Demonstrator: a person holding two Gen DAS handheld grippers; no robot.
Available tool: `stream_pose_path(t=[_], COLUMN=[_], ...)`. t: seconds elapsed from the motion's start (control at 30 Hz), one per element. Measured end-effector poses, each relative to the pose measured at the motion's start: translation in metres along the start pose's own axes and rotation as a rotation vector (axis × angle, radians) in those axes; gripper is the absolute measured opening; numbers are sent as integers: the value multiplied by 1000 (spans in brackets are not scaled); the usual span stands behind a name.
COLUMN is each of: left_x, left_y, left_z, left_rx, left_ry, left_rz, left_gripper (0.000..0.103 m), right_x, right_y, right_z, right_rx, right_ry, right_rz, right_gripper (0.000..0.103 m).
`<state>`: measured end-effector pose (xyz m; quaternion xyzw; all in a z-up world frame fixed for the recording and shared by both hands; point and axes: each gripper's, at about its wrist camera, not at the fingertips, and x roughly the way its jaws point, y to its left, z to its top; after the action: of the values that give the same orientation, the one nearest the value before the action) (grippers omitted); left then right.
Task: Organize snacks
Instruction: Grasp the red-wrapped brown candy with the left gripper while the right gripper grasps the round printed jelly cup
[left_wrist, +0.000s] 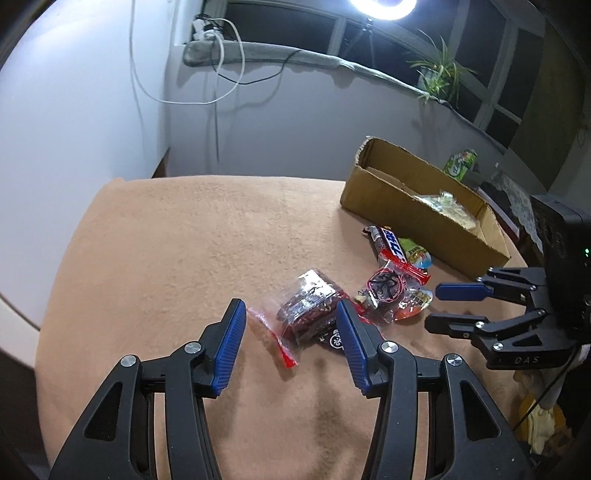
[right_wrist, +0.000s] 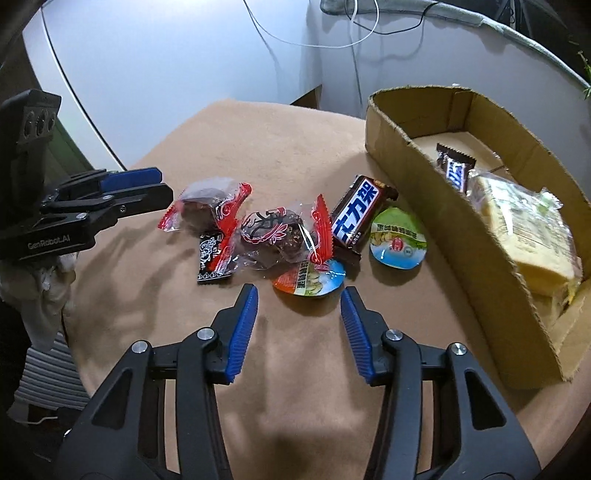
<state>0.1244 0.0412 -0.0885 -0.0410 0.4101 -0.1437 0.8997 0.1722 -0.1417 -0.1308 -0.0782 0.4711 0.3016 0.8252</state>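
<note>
Both grippers are black plastic with open, cut-out arms. The left gripper (left_wrist: 290, 314) and right gripper (right_wrist: 299, 299) have blue ribbed pads (left_wrist: 231, 347) and round silver screws (right_wrist: 141, 347). One body carries white "GenRobot.AI" lettering.

Illumination comes chiefly from a bright white ring light (left_wrist: 384, 7) at the top edge of the left wrist view; it is overexposed and blooms into the dark window panes (left_wrist: 288, 33) around it. The peach fleece tablecloth (left_wrist: 184, 251) is evenly lit. Soft shadows fall toward the camera beneath the black gripper with blue pads (left_wrist: 290, 314). Glare marks the clear plastic wrapper of the dark snack (left_wrist: 310, 291). Both views show strong fisheye curvature and black vignetted corners. In the right wrist view, the brown cardboard box (right_wrist: 480, 236) blurs toward the right edge.
</note>
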Motion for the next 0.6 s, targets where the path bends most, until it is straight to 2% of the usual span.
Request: stream_pose_path(t=[0.27,0.4,0.47,0.5,0.6], left_x=[24,38,42,43,44], left_y=[-8,-7,-5,-4,0], left_z=[3,2,2,2,4], left_rx=[105,126,117,113,90], left_ry=[56,82,86,86,81], left_rz=[-4,-1,-20,-27,-45], left_gripper=[50,50,50,50,50], right_x=[20,26,27,27,28], right_y=[4,7,9,9,6], right_z=[7,9,9,9,10], right_rx=[-7,-14,-19,-20,-7], right_ry=[4,6,7,6,5], right_rz=[-26,-30,-32,-36,-26], right_gripper=[49,49,43,34,32])
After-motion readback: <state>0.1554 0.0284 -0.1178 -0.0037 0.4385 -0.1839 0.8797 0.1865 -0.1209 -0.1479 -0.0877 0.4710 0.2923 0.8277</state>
